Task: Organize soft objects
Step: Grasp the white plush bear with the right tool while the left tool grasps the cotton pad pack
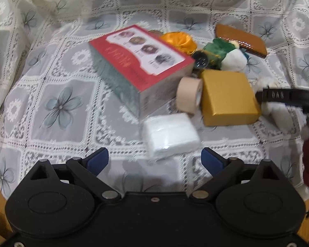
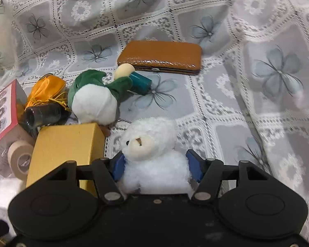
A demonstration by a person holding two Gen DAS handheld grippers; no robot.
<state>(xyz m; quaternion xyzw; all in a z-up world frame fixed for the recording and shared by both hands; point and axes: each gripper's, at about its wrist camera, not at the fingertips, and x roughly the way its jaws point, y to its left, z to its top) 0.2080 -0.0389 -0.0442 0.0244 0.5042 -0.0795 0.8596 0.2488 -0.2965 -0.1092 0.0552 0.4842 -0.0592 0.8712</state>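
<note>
Our right tool (image 2: 155, 165) squeezes the fluffy white toy lamb (image 2: 152, 156), with a blue pad pressed on each side of its body. Just left of the lamb stands a gold box (image 2: 66, 144), and a roll of tan tape (image 2: 18, 158) leans beside that. A bit farther away lie a green and white plush toy (image 2: 94, 98), an orange cloth pouch (image 2: 46, 91) and a brown flat case (image 2: 160, 57). Our left tool (image 1: 155, 160) is spread wide with nothing in it. A white soft pack (image 1: 171, 135) lies just past its tips. Beyond that sits a red box (image 1: 142, 59). Everything rests on a bench with a lacy flower cloth (image 1: 61, 103).
</note>
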